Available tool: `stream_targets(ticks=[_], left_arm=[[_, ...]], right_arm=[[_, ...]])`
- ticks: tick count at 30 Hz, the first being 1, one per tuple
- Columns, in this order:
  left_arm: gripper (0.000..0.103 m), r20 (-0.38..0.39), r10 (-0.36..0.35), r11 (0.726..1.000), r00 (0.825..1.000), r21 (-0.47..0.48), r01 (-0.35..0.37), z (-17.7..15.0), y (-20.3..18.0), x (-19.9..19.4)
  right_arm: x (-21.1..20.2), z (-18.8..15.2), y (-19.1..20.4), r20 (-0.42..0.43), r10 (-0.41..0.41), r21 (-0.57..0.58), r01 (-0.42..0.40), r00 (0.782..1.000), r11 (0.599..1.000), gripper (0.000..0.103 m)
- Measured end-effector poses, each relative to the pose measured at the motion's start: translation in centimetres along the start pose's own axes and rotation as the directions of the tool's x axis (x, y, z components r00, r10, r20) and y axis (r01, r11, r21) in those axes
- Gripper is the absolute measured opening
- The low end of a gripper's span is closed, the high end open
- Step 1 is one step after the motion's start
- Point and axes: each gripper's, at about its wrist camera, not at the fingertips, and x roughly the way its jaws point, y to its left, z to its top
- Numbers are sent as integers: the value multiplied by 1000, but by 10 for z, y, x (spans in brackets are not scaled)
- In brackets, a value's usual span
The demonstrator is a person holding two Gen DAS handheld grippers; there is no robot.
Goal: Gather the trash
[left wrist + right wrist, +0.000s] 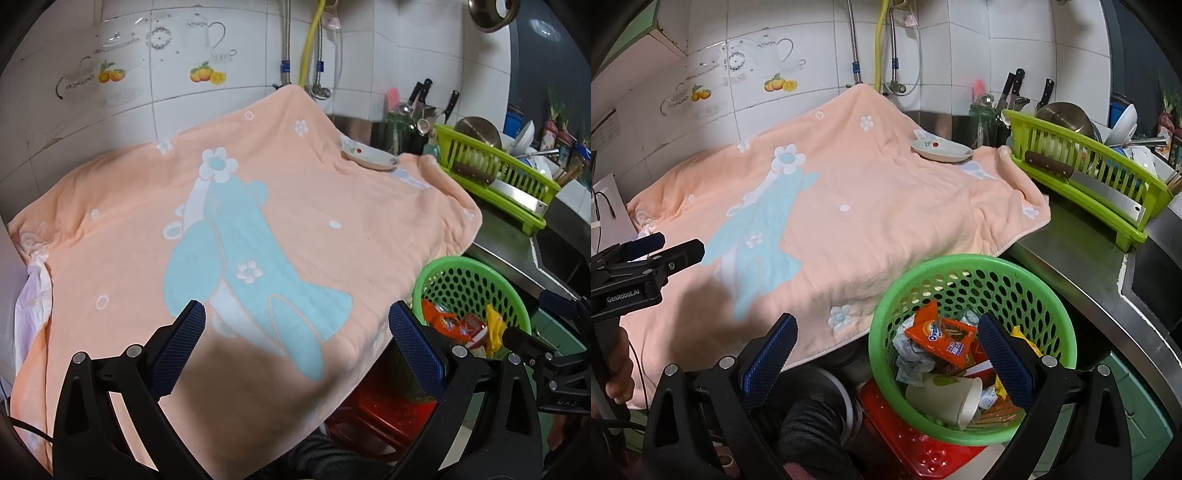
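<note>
A round green perforated basket (1027, 269) stands below the counter edge on a red stool (923, 450). It holds trash: an orange snack wrapper (934, 332), crumpled tissue (912, 358), a white paper cup (953, 398) and a yellow wrapper (1027, 339). My right gripper (886, 354) is open and empty just above the basket's near rim. My left gripper (295, 339) is open and empty over the peach towel (258, 221); it also shows in the right wrist view (665, 247). The basket shows in the left wrist view (472, 280) at the right.
The peach towel (868, 206) with a blue pattern covers the counter. A small white dish (942, 151) sits at its far right. A green dish rack (1082, 177) with a cleaver, bowls and knives stands beside the sink (1152, 280). Tiled wall behind.
</note>
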Motion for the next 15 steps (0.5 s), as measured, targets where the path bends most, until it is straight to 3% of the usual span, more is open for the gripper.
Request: stream_targets(ticks=[9,15], left_arm=[[98,61,34,999,998,23,-35,0,-9,-10],[98,101,18,1000,995,18,-20,3,-12,-19]], right_arm=[[-2,-1,4,25,1,2,-1,1000,1000,96],[-4,0,6,50,0,1,0,999,1000,96]])
